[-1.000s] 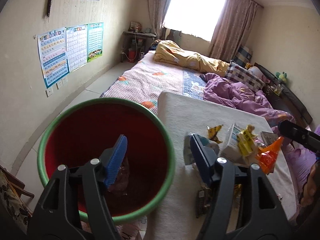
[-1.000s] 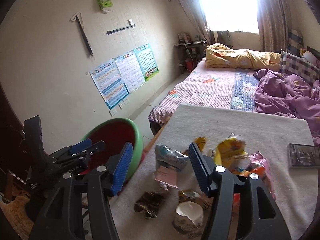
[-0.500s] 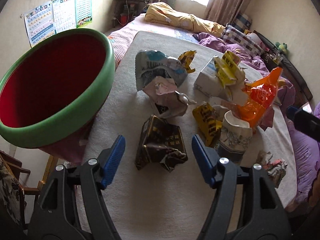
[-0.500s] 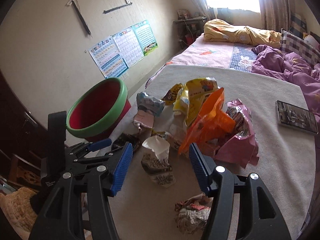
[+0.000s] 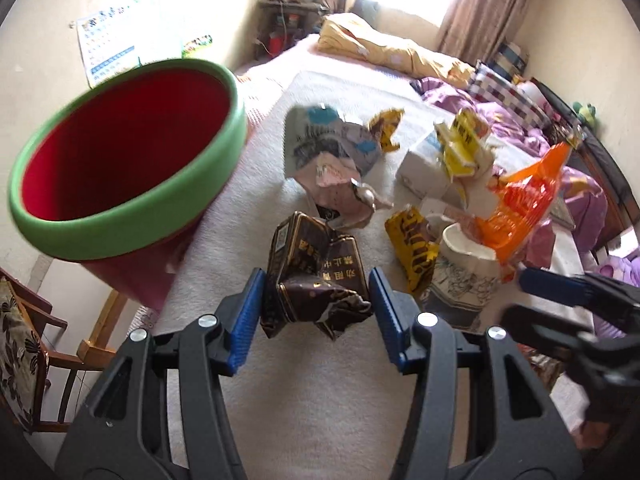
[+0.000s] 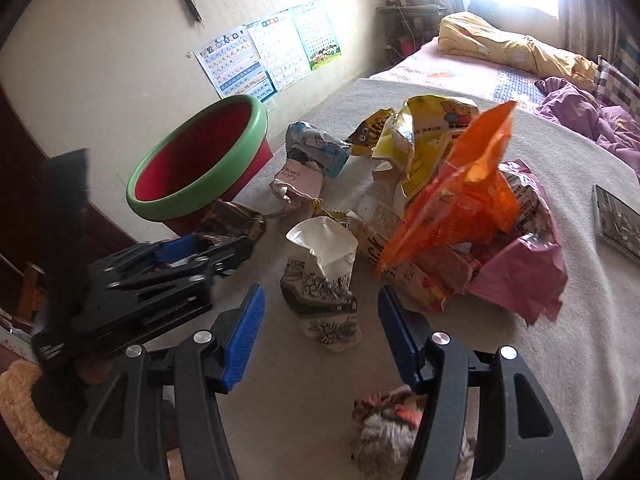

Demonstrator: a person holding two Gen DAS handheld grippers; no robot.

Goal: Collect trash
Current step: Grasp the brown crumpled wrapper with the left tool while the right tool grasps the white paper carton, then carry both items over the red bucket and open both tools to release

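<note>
Your left gripper (image 5: 316,312) and right gripper (image 6: 320,336) both hung low, jaws spread wide apart.

Left wrist view: low and close over the cloth-covered table (image 5: 320,420), facing along the fingers toward the window, a crumpled brown wrapper (image 5: 316,276) right in front. Right wrist view: slightly higher and farther right, facing the same way but angled left toward the wall. Shared by both: green-rimmed red bin (image 5: 120,168) (image 6: 200,172), trash pile, white paper cup (image 5: 464,272) (image 6: 324,276), bed beyond
</note>
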